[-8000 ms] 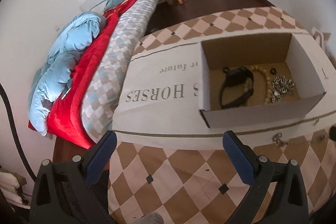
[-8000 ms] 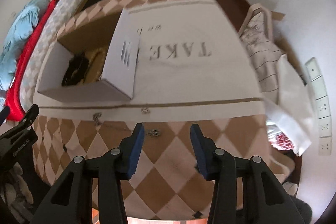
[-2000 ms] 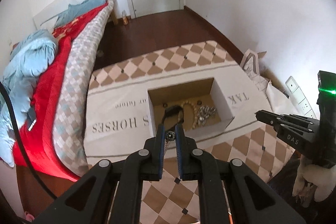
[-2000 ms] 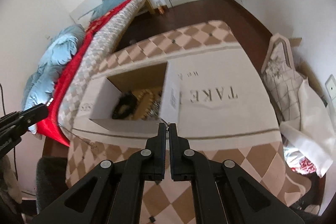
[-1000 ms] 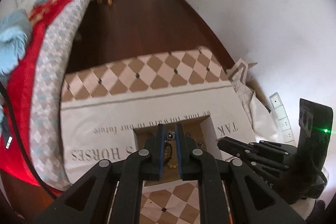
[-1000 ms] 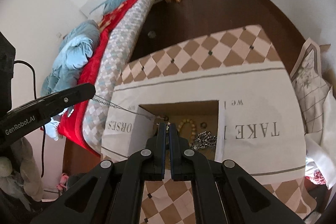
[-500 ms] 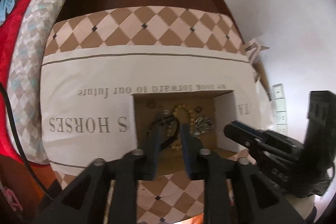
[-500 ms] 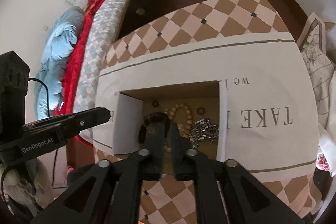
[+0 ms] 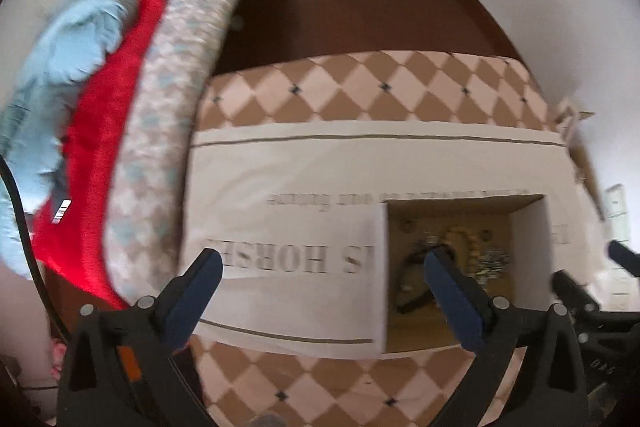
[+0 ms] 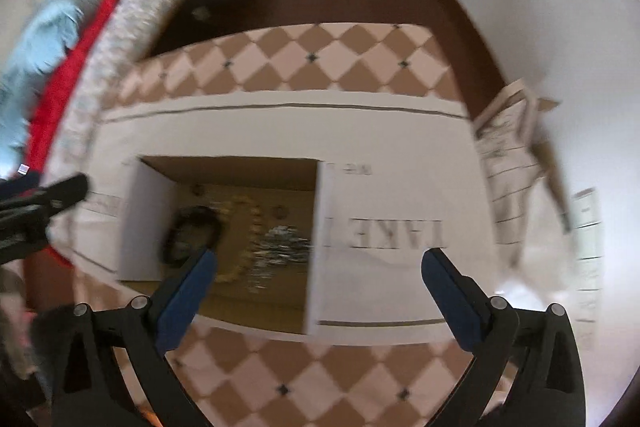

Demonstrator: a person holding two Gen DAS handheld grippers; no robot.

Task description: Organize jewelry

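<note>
My left tongs stand wide apart with nothing between their blue pads, hanging over the bench with its brown-and-pink diamond-checked cloth; my right tongs are spread just as wide and equally bare, above the same bench. The open white cardboard box with a brown inside sits on the cream printed band of the cloth, low and to the right in the left view, low and left of centre in the right view. The jewelry lies on the box floor: a black band curled into a loop at the left, touching or just beside a string of pale yellow beads in the middle, and a heap of silvery chain to the right of the beads; a thin tangle of fine chain rests by the top of the black loop, though blur hides its exact lie; two small dark rings lie apart near the back wall. A bed with a red blanket runs along the bench's left side.
</note>
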